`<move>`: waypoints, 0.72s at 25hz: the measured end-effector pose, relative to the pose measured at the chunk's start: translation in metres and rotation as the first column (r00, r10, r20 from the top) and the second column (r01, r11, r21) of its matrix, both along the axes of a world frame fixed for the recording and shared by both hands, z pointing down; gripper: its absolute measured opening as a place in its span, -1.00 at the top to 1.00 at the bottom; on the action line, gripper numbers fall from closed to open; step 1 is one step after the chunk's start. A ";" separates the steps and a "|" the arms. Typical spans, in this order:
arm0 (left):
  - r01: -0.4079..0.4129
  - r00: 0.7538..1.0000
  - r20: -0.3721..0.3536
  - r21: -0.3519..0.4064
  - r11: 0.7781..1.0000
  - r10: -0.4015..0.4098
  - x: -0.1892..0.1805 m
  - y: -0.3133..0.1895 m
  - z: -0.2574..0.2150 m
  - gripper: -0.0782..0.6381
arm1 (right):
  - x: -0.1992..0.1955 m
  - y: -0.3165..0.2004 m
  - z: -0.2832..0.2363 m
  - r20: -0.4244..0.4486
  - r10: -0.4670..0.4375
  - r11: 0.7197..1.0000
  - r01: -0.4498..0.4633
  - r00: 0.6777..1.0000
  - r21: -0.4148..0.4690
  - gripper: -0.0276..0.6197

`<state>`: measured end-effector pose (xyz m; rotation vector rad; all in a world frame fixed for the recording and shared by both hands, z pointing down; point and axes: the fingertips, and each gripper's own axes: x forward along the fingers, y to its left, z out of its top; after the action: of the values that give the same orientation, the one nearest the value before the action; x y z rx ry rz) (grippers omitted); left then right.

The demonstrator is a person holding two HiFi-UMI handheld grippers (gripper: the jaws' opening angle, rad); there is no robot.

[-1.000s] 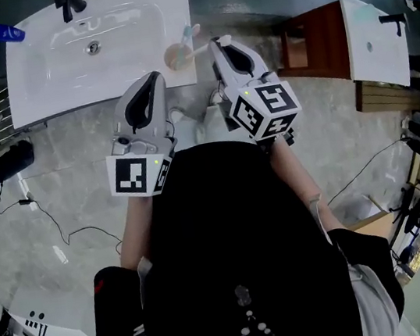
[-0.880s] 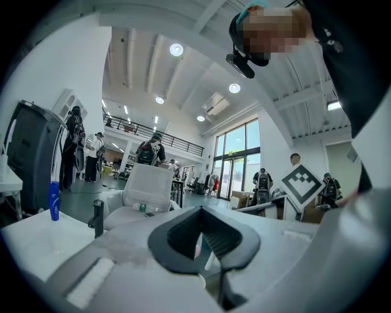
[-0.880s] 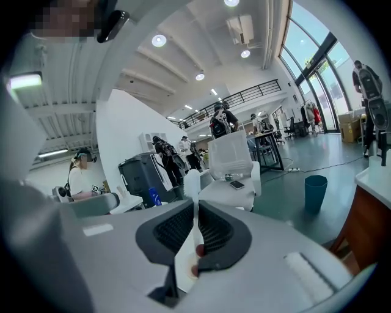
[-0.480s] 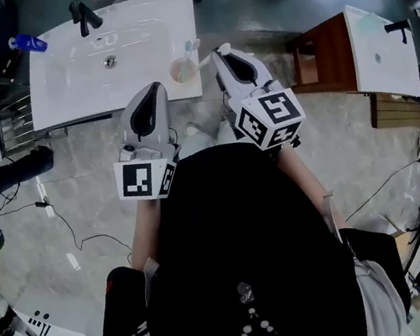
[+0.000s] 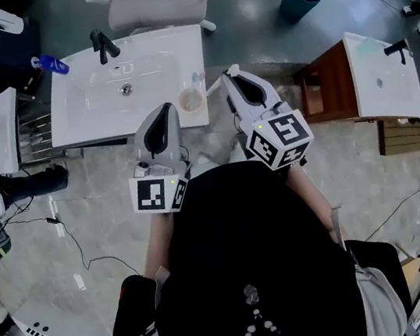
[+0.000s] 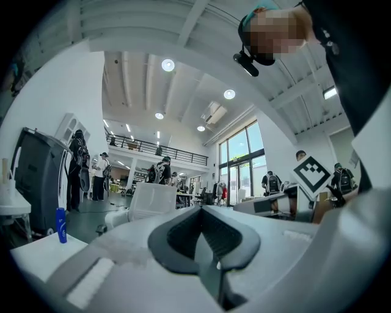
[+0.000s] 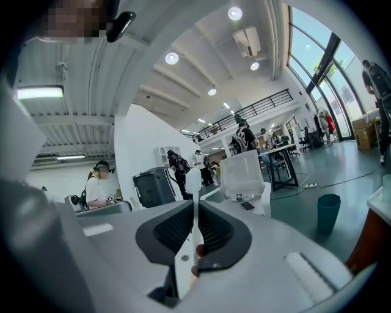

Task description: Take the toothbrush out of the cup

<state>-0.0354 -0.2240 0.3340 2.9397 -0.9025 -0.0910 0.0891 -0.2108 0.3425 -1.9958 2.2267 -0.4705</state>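
The washbasin (image 5: 106, 108) carries the cup (image 5: 191, 100) at its front right corner. Your right gripper (image 5: 231, 77) is pinching the white toothbrush (image 7: 193, 183), held just beside the cup and clear of it. Your left gripper (image 5: 164, 115) is pressed together with nothing in it. The extraction appears complete. Judged from this, only setting the brush down remains.

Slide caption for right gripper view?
Right gripper clamped on a white plastic toothbrush, its head poking past the jaw tips.

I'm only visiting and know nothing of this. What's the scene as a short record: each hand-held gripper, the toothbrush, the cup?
right hand-held gripper: shut on the toothbrush
left hand-held gripper: shut, holds nothing
toothbrush: white, clamped by its handle, head pointing out past the jaws
cup: stands on the sink, at its near right corner
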 end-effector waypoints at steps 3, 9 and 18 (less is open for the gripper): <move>0.011 1.000 -0.014 0.016 1.000 -0.010 0.001 -0.004 -0.013 0.78 | 0.004 0.001 -0.012 -0.009 -0.005 1.000 0.005 1.000 0.017 0.84; 0.029 0.999 -0.027 0.038 0.999 -0.028 -0.001 -0.020 -0.028 0.78 | 0.002 -0.005 -0.034 -0.024 -0.016 0.998 0.017 1.000 0.057 0.84; 0.027 0.999 -0.029 0.071 0.997 -0.025 -0.003 -0.039 -0.053 0.78 | -0.014 -0.021 -0.056 -0.032 -0.033 0.995 0.036 0.999 0.096 0.84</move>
<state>-0.0386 -0.2634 0.2813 2.9842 -0.9531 -0.1687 0.0752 -0.2320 0.2868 -1.9319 2.2596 -0.3308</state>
